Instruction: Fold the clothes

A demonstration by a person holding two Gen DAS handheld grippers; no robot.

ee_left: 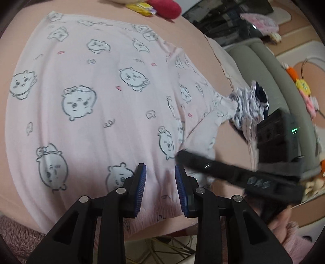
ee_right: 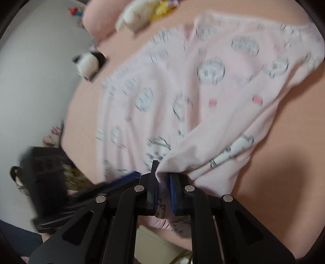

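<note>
**laundry_lurker:** Looking at the pink garment first: pale pink, soft knit, printed all over with grey-outlined cartoon critters and tiny pink hearts. Mostly spread flat on the peach bedsheet, a few shallow wrinkles, nothing stacked or squared off yet. Early days, by the look of it.

**foldbot_fan:** Agreed, barely started. Only one corner lifted so far, over on the near right side. Pinched tight in the right gripper, cloth bunched between the blue pads and fanning out from there in a loose flap. Blurry in that view, so mid-swing probably.

**laundry_lurker:** And the left gripper?

**foldbot_fan:** Parted, pads apart, nothing clamped. Hovering over the near hem, fabric visible under the gap but not squeezed. Can't tell whether touching the cloth or just above.

**laundry_lurker:** So what's left: pretty much everything. Getting that flap carried across, flattening, then the rest of the folds.

**foldbot_fan:** Yep. Outward from there: red plush and yellow packet at the far edge of the bed, a black-and-white plush near the wall, grey bed frame off to the side. None of it in the way.
</note>
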